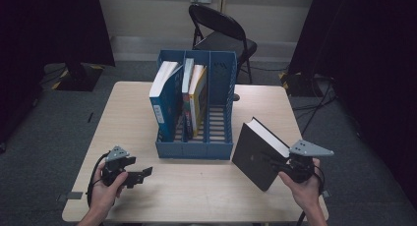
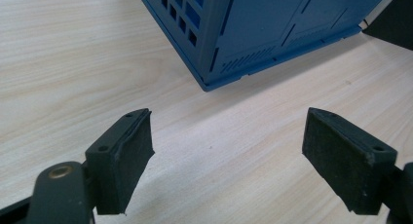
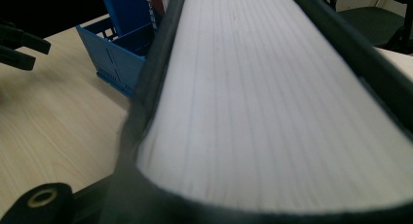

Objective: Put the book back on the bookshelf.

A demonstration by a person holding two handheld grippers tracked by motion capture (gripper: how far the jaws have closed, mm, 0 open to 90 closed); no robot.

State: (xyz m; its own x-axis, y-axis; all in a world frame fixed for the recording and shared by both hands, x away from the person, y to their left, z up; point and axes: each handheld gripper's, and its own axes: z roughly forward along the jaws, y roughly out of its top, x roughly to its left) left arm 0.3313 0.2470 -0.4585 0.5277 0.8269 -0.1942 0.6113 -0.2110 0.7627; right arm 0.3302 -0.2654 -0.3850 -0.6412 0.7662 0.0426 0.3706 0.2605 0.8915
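- Book point(image 1: 256, 155), thick and black-covered, hangs tilted off the counter point(image 1: 196, 191), just to the right of the blue file rack point(image 1: 194, 150) and apart from it; its white page block faces up and to the right.
- Right claw point(image 1: 281, 166) is clamped across the book's thickness near the lower right corner; in the right gripper view the page edges point(image 3: 272, 102) run away between the two dark covers.
- Weight looks considerable for a one-corner hold. I'd judge it wants to swing down around the claw, so a grip nearer the middle of the long edge would steady it.
- Covers look stiff, so squeezing both of them holds the pages shut; the cover looks smooth, and I would expect some slip under a light squeeze.
- Rack's right-hand compartment point(image 1: 220, 115) stands empty, while the other two hold upright books point(image 1: 167, 96); that free slot looks like the natural place for it, spine or edge first.
- Left claw point(image 1: 143, 173) sits open and empty low over the counter, its pads point(image 2: 127, 158) wide apart, pointing at the rack's near corner point(image 2: 209, 83).
- Nothing here looks fragile, though a drop could dent a corner.
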